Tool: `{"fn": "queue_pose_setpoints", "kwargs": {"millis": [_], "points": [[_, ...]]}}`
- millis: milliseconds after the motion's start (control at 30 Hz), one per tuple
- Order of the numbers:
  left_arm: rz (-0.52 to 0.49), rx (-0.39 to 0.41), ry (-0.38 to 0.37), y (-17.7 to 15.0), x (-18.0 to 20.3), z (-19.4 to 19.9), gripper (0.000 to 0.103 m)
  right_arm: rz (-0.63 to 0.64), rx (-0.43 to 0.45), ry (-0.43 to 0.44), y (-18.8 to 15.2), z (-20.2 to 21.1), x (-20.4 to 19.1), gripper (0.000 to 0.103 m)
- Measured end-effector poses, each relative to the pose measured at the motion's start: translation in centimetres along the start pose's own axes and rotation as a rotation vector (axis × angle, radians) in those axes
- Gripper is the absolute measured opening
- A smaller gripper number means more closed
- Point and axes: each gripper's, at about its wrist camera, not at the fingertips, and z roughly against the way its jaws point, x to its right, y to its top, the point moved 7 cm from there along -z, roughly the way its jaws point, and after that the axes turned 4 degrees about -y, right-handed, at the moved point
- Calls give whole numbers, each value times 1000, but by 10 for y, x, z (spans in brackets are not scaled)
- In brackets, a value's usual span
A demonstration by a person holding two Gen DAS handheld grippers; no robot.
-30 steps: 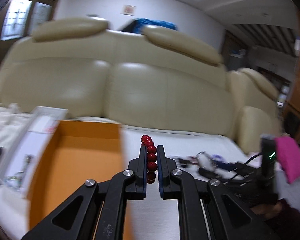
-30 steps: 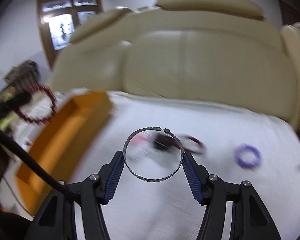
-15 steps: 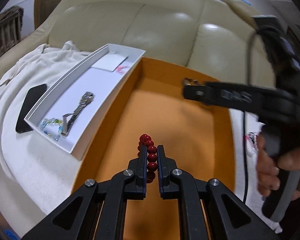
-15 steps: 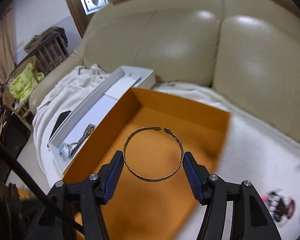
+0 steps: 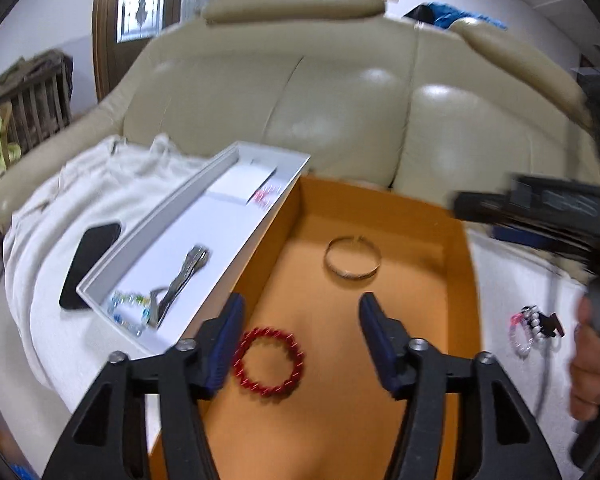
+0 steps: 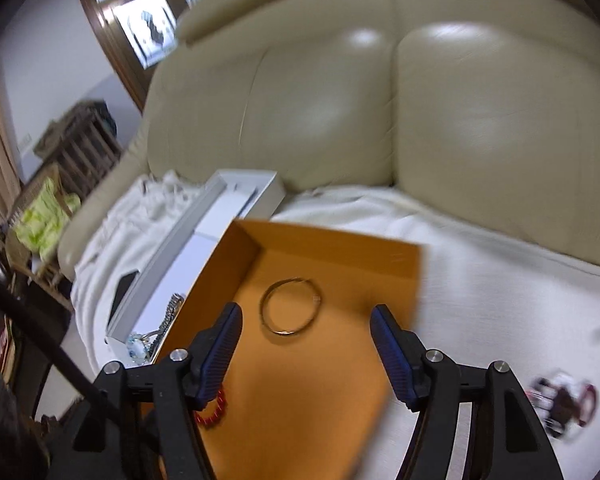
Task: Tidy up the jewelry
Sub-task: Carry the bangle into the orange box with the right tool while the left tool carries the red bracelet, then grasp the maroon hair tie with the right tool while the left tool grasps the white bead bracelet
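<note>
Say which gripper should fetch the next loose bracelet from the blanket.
Right. The loose bracelets lie beside the right gripper, whose opening jaws are empty; the left gripper, also opening, hangs over the orange box.

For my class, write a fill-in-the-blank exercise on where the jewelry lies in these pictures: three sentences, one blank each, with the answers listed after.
1. The red bead bracelet lies on the floor of the ______ box.
2. The thin metal bangle lies in the ______ box as the red bracelet.
3. The black phone lies on the cloth beside the ______ tray.

Answers: orange; same; white
</note>
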Motion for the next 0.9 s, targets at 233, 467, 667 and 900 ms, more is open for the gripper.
{"fn": "queue_pose_setpoints", "kwargs": {"millis": [233,467,667,900], "points": [[-87,82,-67,-1,59,18,71,-134,141,-94,-36,111,120,69],[-181,86,-103,-7,120,13,71,-381,126,-125,-98,148,236,57],[-240,59,-108,-14,153,-1,71,-548,78,21,-130,119,262,52],[-284,15,-100,-23,176,-20,71,-758,-5,201,-133,68,269,52]]}}
